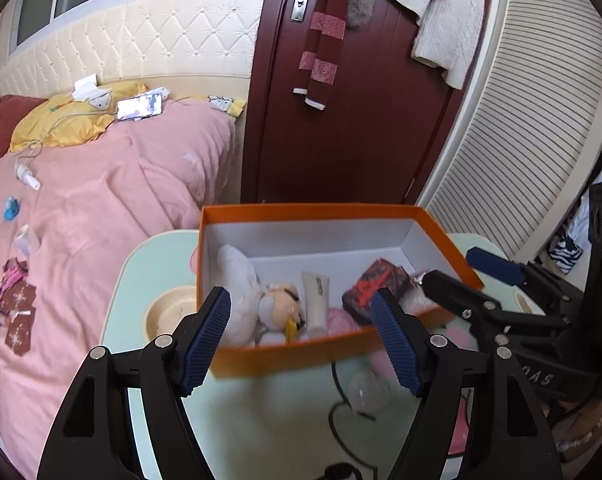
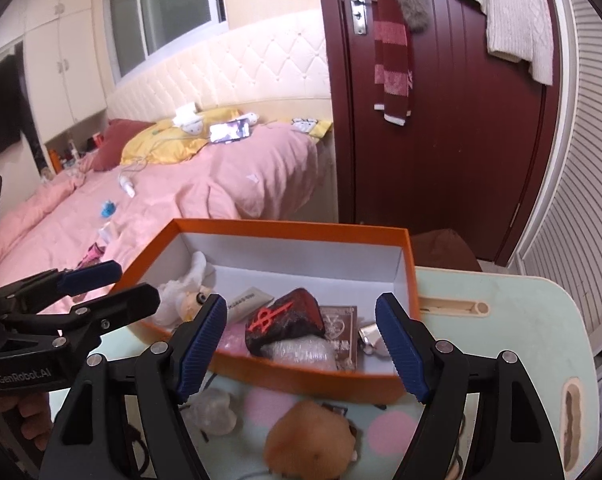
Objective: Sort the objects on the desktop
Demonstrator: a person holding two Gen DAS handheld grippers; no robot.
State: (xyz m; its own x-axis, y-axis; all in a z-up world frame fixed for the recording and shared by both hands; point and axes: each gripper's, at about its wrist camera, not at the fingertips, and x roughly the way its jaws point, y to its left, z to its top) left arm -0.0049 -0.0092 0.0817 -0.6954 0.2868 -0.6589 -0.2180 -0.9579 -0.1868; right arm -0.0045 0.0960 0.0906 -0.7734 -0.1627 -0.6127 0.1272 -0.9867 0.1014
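An orange box (image 1: 433, 220) with a white inside stands on a pale green table (image 1: 141, 264). It holds a white plush (image 1: 239, 276), a small doll (image 1: 281, 304), a white tube (image 1: 317, 300) and a dark red pouch (image 1: 375, 286). My left gripper (image 1: 303, 342) is open and empty, just in front of the box's near wall. My right gripper (image 2: 301, 346) is open and empty over the near wall of the box (image 2: 301, 382). The pouch (image 2: 285, 318) lies between its fingers. A brown plush (image 2: 313, 440) and a clear ball (image 1: 369, 390) lie on the table in front.
A pink bed (image 1: 81, 208) with a phone (image 1: 139, 106), cables and small items lies to the left. A dark red door (image 1: 341, 120) and a slatted wardrobe (image 1: 521, 140) stand behind. The right gripper shows in the left wrist view (image 1: 461, 276). The left gripper shows in the right wrist view (image 2: 113, 286).
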